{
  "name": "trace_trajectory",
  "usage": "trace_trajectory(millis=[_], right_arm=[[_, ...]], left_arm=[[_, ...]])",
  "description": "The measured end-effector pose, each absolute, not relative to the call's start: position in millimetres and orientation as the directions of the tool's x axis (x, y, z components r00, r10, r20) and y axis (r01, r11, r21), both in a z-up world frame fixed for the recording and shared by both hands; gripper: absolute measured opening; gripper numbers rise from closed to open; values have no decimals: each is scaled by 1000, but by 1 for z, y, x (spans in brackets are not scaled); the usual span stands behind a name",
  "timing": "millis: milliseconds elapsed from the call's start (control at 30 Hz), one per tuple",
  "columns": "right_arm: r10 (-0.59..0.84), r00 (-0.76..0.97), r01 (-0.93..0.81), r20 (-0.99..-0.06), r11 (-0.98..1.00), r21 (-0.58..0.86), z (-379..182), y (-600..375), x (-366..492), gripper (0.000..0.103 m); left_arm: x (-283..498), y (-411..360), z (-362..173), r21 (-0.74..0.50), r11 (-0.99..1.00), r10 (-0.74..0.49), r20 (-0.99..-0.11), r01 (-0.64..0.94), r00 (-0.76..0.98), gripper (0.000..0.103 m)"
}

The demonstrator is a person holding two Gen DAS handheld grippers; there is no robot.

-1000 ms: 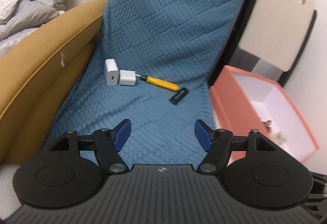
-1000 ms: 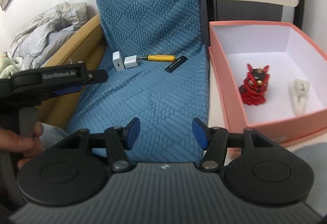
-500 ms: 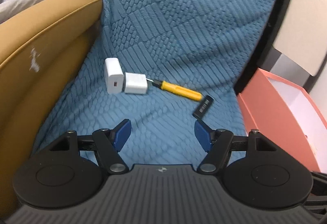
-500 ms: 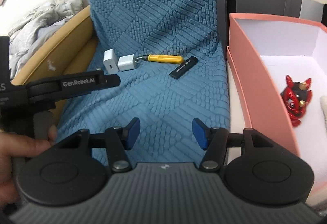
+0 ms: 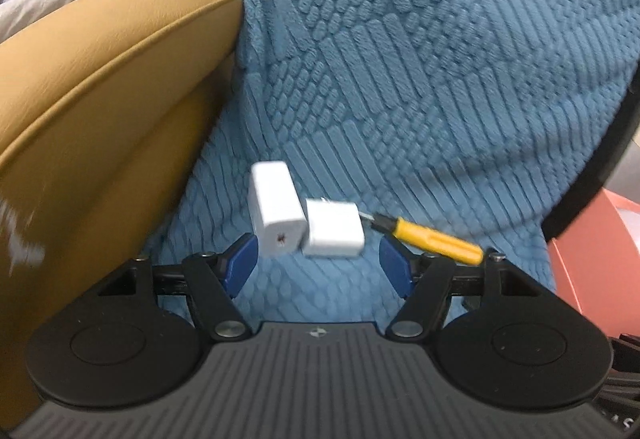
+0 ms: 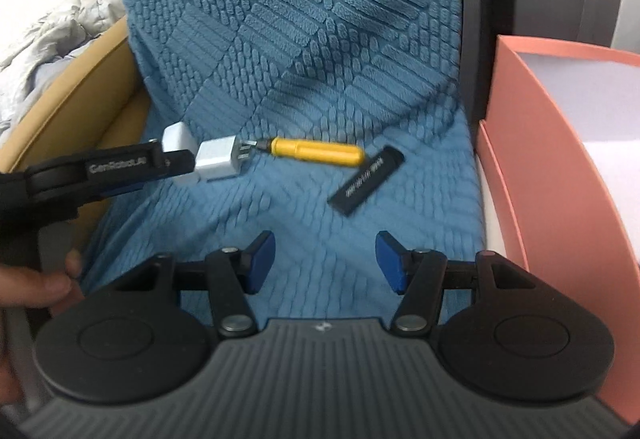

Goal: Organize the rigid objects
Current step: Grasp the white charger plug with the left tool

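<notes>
White chargers (image 5: 306, 217), two of them, filled more of the frame's middle than before, just ahead of the left gripper (image 5: 316, 267); "GenRobot.AI" was written on its side. One yellow screwdriver (image 6: 316, 151) and one black stick (image 6: 366, 181) lay beside them. Both the left and the right gripper (image 6: 325, 261) were open, holding nothing.

Two white chargers (image 6: 216, 159), one yellow screwdriver (image 6: 316, 151), one black stick (image 6: 366, 181).
</notes>
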State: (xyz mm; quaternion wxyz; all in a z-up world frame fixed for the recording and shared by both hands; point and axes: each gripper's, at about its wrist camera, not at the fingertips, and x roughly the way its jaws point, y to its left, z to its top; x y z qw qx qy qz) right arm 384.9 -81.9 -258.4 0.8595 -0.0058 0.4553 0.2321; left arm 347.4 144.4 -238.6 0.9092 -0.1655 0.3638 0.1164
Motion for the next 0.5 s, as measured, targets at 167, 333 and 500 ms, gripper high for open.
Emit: trace_trajectory(millis=[167,333,500], right_arm=[[377,476,-404,-794,896,183,-271,-65,411,58],[337,477,-385,-812,910,151,-290,-50,428,55],[295,495,-356,-817,927,119,-300,-45,433,54]], left_arm=[[367,159,-242,-201,911,123,-702,-361,701,68],[382,170,-248,-186,901,153,-709,-392,688,65],[392,178,-256,-197,890,151,-723,-410,675,65]])
